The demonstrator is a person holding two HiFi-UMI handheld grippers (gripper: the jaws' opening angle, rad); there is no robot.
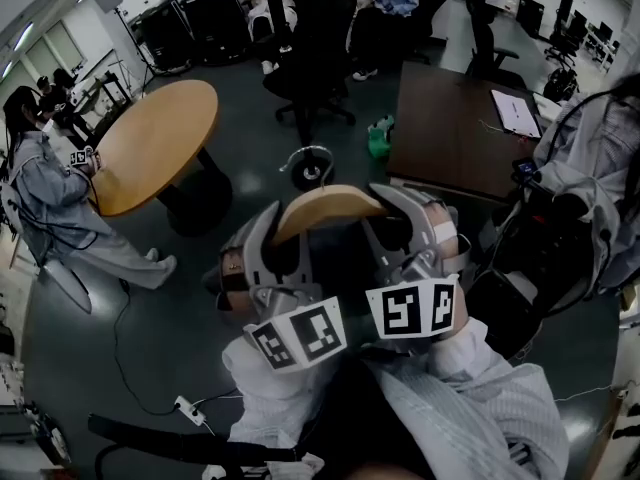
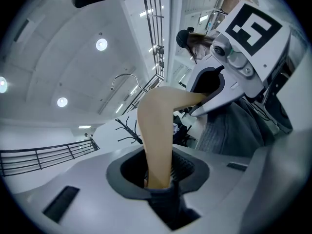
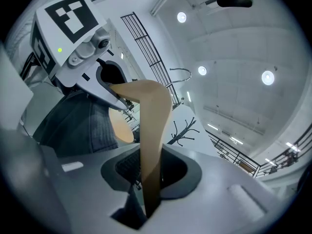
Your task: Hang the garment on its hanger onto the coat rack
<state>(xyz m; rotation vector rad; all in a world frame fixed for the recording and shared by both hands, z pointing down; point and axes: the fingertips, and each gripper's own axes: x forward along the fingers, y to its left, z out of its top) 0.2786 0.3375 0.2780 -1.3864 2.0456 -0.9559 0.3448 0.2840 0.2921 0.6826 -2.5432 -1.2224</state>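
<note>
Your left gripper [image 1: 265,233] is gripping one end of the wooden hanger [image 1: 325,211] and your right gripper [image 1: 400,218] is gripping the other, holding it at the centre of the head view. The dark garment [image 2: 165,206] is bunching at the left jaws. The rack [image 3: 184,129] is standing well apart, near the centre of the right gripper view.

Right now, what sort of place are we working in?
Probably an open office or lab: a round light-wood table, a black swivel office chair and a dark brown rectangular desk with white papers.
</note>
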